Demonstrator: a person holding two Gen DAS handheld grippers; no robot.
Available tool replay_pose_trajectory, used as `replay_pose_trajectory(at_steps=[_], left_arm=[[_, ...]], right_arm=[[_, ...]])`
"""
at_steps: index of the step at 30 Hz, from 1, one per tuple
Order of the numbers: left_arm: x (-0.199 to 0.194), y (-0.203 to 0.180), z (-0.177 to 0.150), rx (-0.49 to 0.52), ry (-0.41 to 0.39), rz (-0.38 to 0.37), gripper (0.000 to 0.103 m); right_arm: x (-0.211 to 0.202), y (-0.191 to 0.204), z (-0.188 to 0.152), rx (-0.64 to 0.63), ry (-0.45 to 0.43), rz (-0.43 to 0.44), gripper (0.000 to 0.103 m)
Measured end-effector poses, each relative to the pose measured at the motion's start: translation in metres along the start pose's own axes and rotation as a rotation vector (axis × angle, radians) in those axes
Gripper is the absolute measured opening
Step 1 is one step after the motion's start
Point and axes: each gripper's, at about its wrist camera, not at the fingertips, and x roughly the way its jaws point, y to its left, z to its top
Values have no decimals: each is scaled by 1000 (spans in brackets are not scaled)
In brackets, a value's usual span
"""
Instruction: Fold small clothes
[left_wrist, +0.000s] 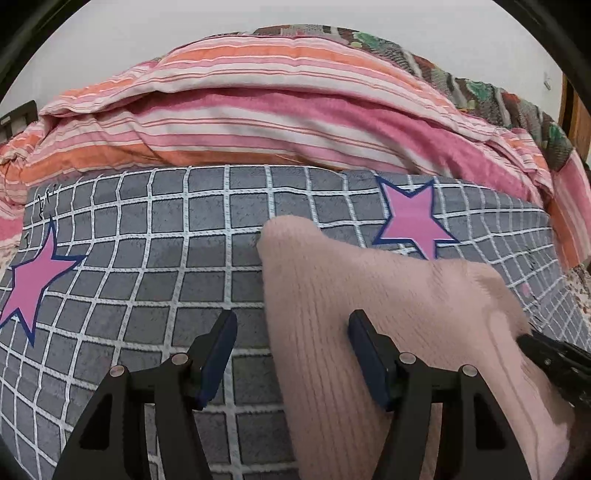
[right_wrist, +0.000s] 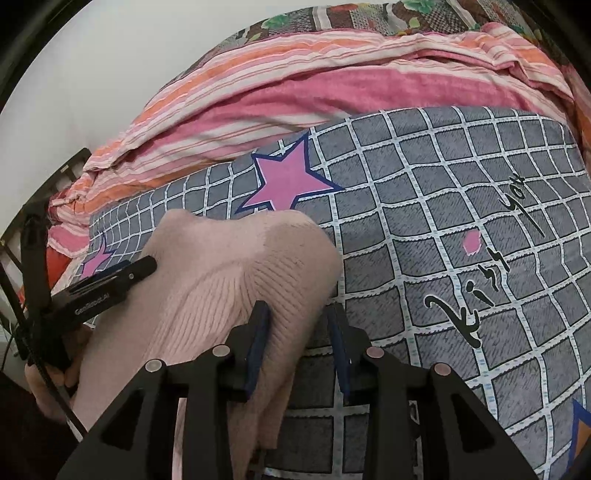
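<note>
A pale pink ribbed knit garment (left_wrist: 388, 314) lies bunched on a grey bedspread (left_wrist: 147, 258) printed with a white grid, pink stars (left_wrist: 410, 221) and black script. The knit runs in fine vertical ribs, and its far end rises into a rounded hump with a soft fold. In the right wrist view the same garment (right_wrist: 221, 280) shows a crease fanning out from a seam, with two rounded lobes at its far end just in front of a star (right_wrist: 288, 177). It sits toward the near edge of the bedspread, roughly midway along it, and drapes down toward the cameras.

The left gripper (left_wrist: 291, 350) points forward and low over the bedspread, its jaws spread wide. The garment's left edge lies between them: one blue-padded finger (left_wrist: 218, 354) stands over bare grid fabric and the other (left_wrist: 369, 358) rests against the knit. Nothing is pinched.

The right gripper (right_wrist: 297, 343) also has its jaws apart, though less widely. Its left finger (right_wrist: 258, 343) presses into the garment's right side, and its right one stands over the bedspread just beside the knit's edge. The left gripper's body (right_wrist: 103, 291) appears from the side in this view, lying along the garment's far left.

Behind the bedspread a pink, orange and white striped quilt (left_wrist: 258, 99) is heaped along its far edge.
</note>
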Motion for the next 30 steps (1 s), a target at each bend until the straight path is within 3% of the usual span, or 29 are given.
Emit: replay_pose_trajectory(at_steps=[6, 10, 13, 16, 20, 25, 30], left_arm=[[-32, -14, -21, 48, -21, -2, 60], [-62, -15, -53, 6, -28, -44, 60], [-82, -14, -71, -26, -40, -62, 60], [-91, -15, -80, -24, -3, -74, 61], [-98, -12, -96, -32, 52, -71, 62], [-123, -13, -101, -36, 57, -54, 60], [-161, -18, -95, -56, 38, -43, 60]], right_arm=[[-8, 4, -3, -13, -20, -9, 32], [-30, 8, -12, 2, -27, 50, 32], [-41, 21, -21, -64, -48, 29, 32], [-43, 23, -30, -81, -38, 12, 32], [-53, 9, -43, -14, -18, -7, 32], [-89, 10, -62, -13, -6, -25, 32], [-125, 26, -76, -29, 27, -75, 41]])
